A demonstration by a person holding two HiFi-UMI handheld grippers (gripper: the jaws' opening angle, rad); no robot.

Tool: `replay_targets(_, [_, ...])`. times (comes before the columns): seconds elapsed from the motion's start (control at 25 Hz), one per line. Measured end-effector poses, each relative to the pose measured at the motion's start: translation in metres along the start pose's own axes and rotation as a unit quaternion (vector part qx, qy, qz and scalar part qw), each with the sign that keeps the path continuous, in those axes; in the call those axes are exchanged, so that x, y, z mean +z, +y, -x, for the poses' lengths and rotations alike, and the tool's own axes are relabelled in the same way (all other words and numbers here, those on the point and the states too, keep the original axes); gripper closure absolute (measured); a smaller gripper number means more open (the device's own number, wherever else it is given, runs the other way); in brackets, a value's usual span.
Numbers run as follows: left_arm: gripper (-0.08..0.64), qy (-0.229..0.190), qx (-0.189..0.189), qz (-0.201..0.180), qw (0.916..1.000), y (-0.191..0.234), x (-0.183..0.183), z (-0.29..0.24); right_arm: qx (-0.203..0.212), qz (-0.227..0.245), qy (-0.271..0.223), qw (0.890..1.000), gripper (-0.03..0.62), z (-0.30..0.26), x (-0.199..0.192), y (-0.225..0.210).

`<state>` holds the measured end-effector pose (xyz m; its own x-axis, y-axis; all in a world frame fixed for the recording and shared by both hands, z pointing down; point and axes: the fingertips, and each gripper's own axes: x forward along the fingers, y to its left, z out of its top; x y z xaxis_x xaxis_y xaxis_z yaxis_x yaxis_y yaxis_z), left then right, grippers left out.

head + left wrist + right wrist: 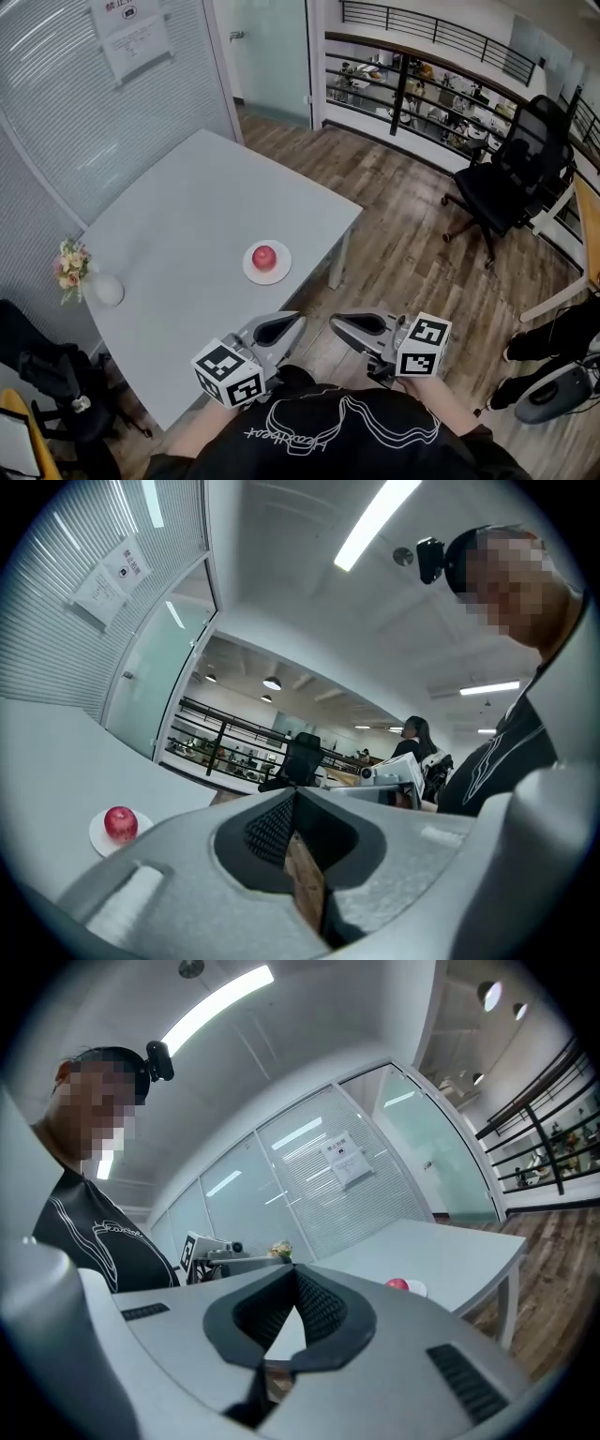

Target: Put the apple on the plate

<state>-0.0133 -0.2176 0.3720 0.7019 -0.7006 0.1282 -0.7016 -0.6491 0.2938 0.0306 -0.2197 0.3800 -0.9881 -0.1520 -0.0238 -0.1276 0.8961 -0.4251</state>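
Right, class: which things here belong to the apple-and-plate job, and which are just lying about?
Job: apple, sitting on the plate; left gripper and right gripper, both shut and empty.
Lying about: flowers in a vase, office chair, wall notice.

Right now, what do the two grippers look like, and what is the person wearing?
The left gripper and the right gripper look alike: light grey, wedge-shaped jaws lined with black ribbed pads. Each carries a white cube printed with black square markers, one on the left and one on the right. The person wears a black top with a white line drawing and white lettering.
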Motion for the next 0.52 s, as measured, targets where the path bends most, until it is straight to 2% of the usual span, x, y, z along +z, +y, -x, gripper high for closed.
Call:
replay_targets(0.32, [0.546,-0.018,0.031,-0.012,0.9993,-0.005,0.01,0.015,0.012,-0.001,-0.006,1.0,0.583,0.0,0.003,0.016])
replay_targets(0.52, [0.546,-0.017,0.031,-0.025,0.9991,-0.014,0.018,0.03,0.017,0.015,-0.008,1.0,0.583,-0.007,0.014,0.033])
